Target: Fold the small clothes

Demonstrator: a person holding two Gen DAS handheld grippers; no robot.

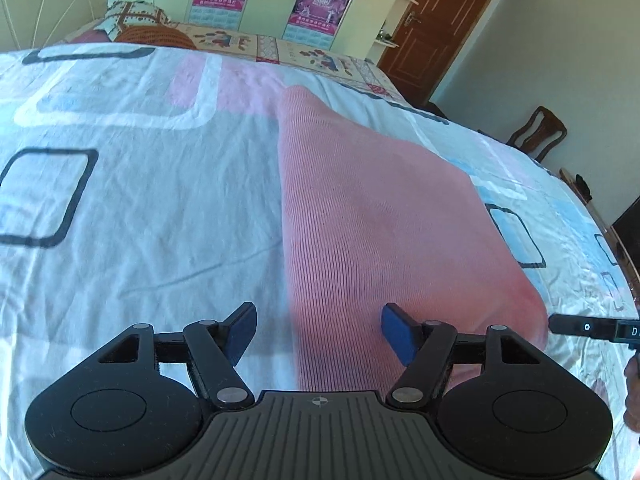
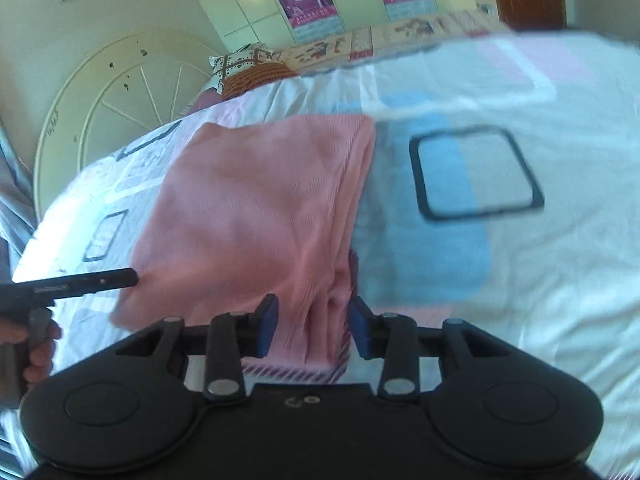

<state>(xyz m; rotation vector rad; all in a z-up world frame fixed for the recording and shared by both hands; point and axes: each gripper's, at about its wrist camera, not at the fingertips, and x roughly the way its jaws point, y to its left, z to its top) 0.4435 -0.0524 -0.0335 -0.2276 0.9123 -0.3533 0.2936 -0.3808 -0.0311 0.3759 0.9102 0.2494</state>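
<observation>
A pink ribbed knit garment lies folded on the bed, with a straight left edge. It also shows in the right wrist view, its right side bunched in layers with a striped hem at the near end. My left gripper is open, its blue pads astride the garment's near left edge, holding nothing. My right gripper is open, with the bunched near edge of the garment between its pads. The right gripper shows at the far right of the left wrist view. The left gripper shows at the left of the right wrist view.
The bedsheet is white with blue, pink and black squares. Pillows and a white headboard are at the far end. A wardrobe with posters, a brown door and a wooden chair stand beyond the bed.
</observation>
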